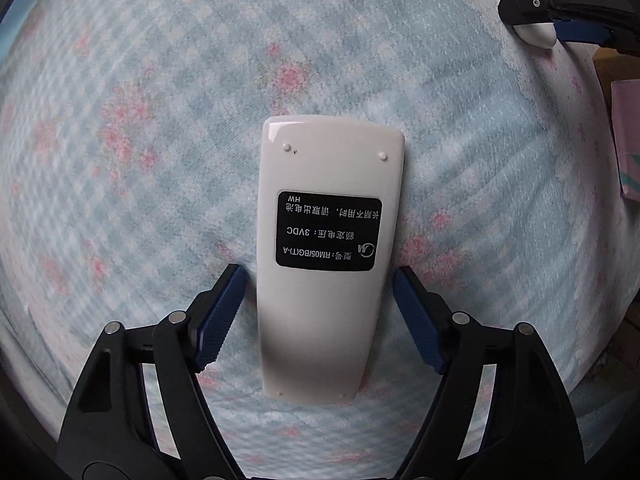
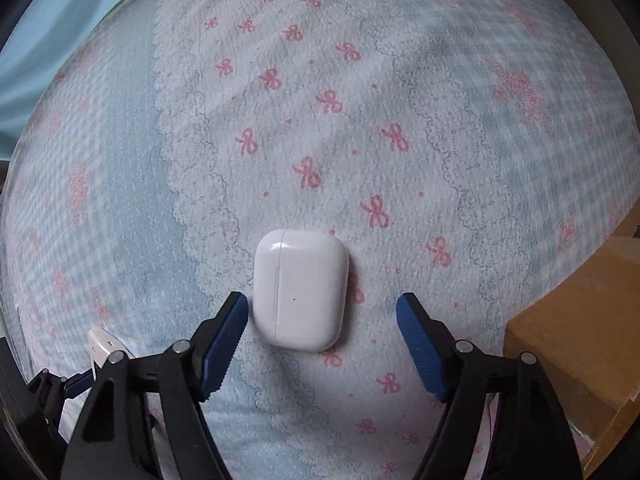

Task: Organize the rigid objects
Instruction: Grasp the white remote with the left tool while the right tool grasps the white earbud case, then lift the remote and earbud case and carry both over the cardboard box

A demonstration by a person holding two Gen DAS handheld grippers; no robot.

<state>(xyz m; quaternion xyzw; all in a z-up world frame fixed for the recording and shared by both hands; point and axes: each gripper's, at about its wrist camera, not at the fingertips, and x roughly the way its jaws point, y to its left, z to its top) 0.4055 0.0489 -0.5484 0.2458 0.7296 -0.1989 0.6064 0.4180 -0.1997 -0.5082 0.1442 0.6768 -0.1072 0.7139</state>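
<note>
A white remote control (image 1: 326, 256) lies face down on the blue patterned bedsheet (image 1: 140, 140), its black label up. My left gripper (image 1: 320, 276) is open, its blue pads on either side of the remote's lower half without touching it. A white earbud case (image 2: 300, 290) lies on the sheet in the right wrist view. My right gripper (image 2: 322, 304) is open around it, the left pad almost at the case's edge, the right pad well apart. The case (image 1: 524, 12) and right gripper (image 1: 532, 20) also show at the top right of the left wrist view.
A brown cardboard box (image 2: 576, 344) stands beyond the bed's right edge. A pink and teal box (image 1: 628, 140) sits at the right of the left wrist view. The remote's end (image 2: 104, 346) and the left gripper show at the right wrist view's lower left.
</note>
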